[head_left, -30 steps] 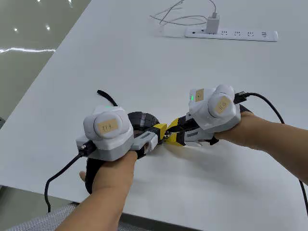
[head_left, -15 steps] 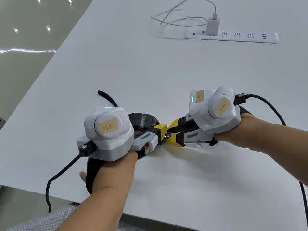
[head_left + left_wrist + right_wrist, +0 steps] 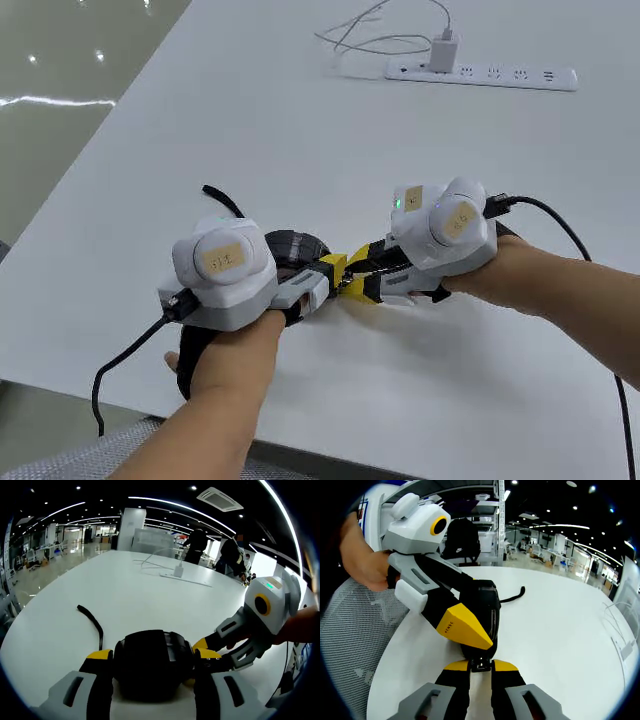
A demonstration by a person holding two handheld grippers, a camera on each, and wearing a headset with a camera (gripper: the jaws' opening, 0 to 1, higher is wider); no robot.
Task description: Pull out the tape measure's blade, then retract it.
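Tape [image 3: 292,248] is clamped by left gripper [image 3: 153,656] on table [image 3: 300,120]. Blade tip [image 3: 480,663] is pinched between right gripper [image 3: 480,669] jaws. Strap [image 3: 92,622] is laid behind.

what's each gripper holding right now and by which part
The left gripper clamps the tape measure by the sides of its black case. The right gripper pinches the blade's end tab at the case's mouth.
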